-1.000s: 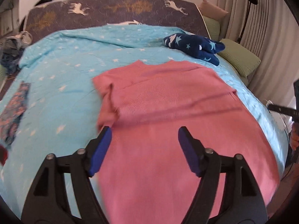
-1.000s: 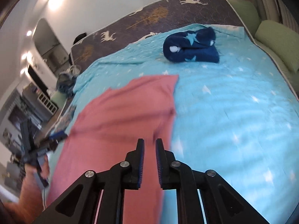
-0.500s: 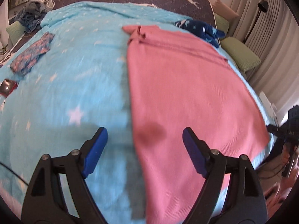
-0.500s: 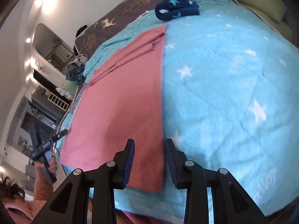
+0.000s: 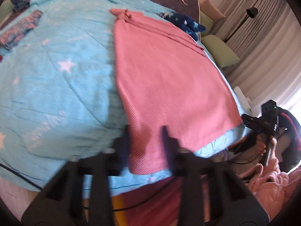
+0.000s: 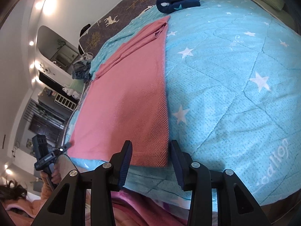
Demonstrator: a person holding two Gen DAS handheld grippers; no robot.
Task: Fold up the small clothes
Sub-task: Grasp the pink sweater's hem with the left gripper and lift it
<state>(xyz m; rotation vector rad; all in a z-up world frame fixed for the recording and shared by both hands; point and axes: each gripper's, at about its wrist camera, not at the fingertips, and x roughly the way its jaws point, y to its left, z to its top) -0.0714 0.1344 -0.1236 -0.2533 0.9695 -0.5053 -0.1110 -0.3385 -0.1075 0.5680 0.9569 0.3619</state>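
Going from the left side of the bed to the right: a patterned dark cloth (image 5: 19, 31) is lying flat on the blue star-print quilt (image 5: 56, 86), out toward ten o'clock from the left gripper (image 5: 145, 131). That gripper is hanging over the near left corner of the pink knit garment (image 5: 165, 86). Its jaws have just been closing and are blurred, with the garment's corner lying between them; whether the pads are already pinching the cloth, I cannot tell.

The pink knit garment is lying spread flat and long on the quilt, its near hem close to the bed's near edge and its far end bunching a little toward twelve o'clock. Beyond that far end, at about one o'clock, a rolled navy star-print cloth (image 6: 177, 1) is sitting on the quilt.

The right gripper (image 6: 151, 151) is poised at the garment's near right corner. Its jaws have just been opening and are standing apart, released, straddling that corner without pressing it. To the far right, green pillows (image 5: 220, 50) are resting beside the curtains (image 5: 263, 43).
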